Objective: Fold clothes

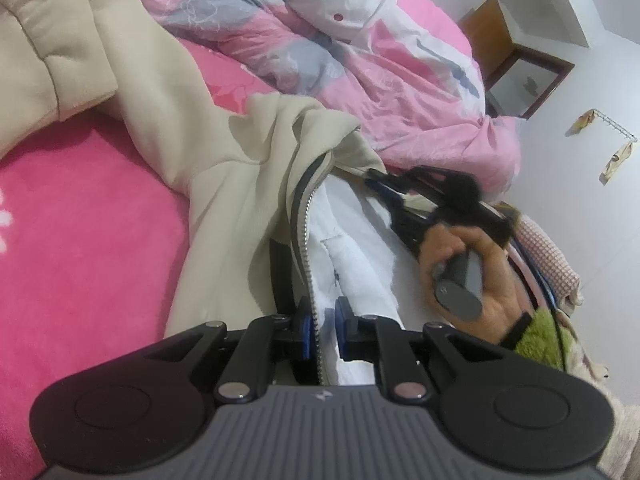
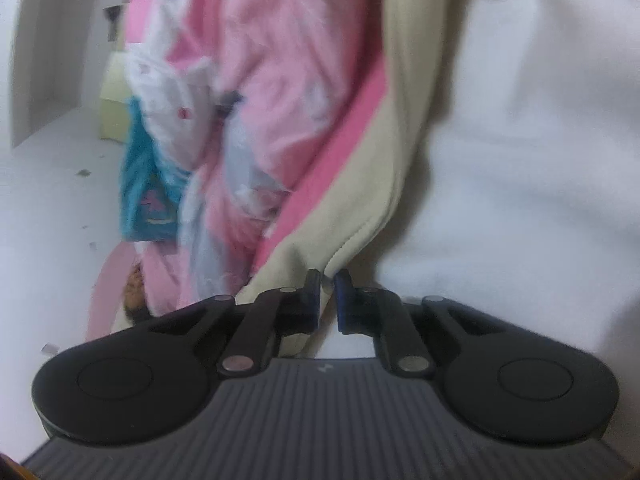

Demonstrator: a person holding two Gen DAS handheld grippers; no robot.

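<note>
A beige zip-up jacket with a white fleecy lining lies opened on a bright pink blanket. My left gripper is shut on the jacket's front edge, with the zipper running between its blue pads. Farther along the same edge, my right gripper pinches the beige cloth, with a person's hand on its handle. In the right wrist view, my right gripper is shut on a beige fold of the jacket, and the white lining fills the right side.
A crumpled pink, white and grey quilt is heaped beyond the jacket. A wooden nightstand stands by the white wall past the bed. A teal cloth hangs at the bed's edge above the pale floor.
</note>
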